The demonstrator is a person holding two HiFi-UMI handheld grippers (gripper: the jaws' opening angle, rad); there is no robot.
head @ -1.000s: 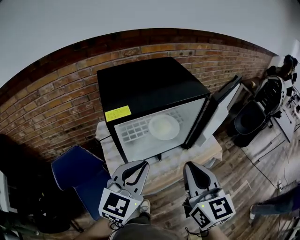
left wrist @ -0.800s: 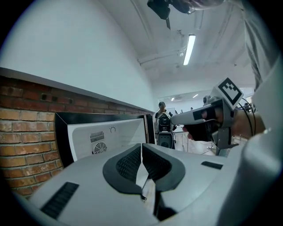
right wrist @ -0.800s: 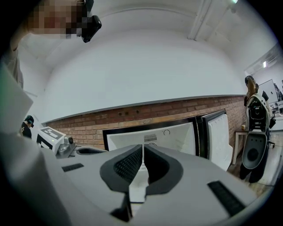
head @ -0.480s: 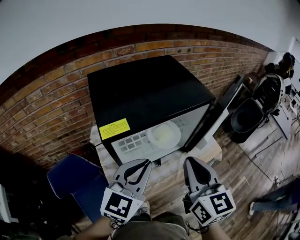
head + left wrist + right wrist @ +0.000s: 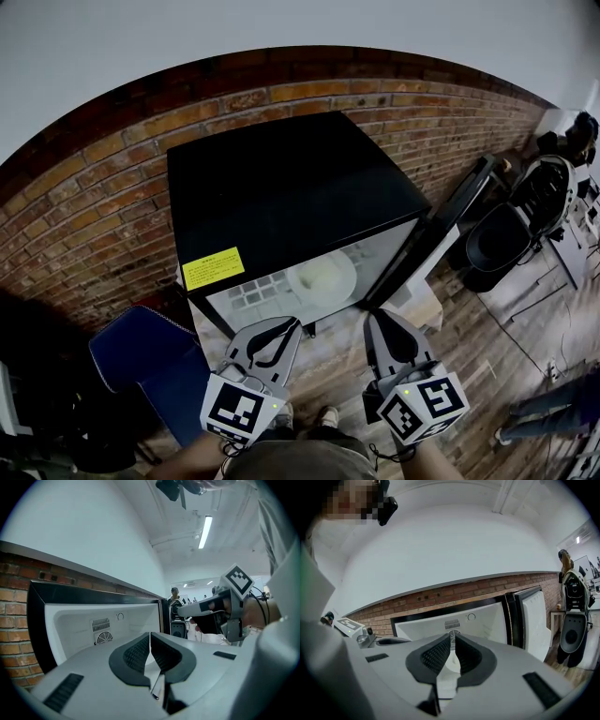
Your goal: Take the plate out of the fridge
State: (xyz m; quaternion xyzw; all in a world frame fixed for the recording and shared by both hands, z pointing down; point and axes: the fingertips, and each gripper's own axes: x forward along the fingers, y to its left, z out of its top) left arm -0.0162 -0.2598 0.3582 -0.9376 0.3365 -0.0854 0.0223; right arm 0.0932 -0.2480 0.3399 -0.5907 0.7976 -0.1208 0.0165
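Fridge point(image 5: 281, 187) door point(image 5: 457, 214) open; white plate point(image 5: 322, 277) inside on shelf point(image 5: 248, 292); left gripper point(image 5: 291, 325), right gripper point(image 5: 373, 317) out front; both jaws shut tight, holding nothing

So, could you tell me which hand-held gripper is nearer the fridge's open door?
The right hand-held gripper: it is below the open door of the fridge, while the left hand-held gripper is below the yellow label.

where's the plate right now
In the head view the plate lies on the white shelf inside the open fridge, towards the shelf's right, nearer the open door.
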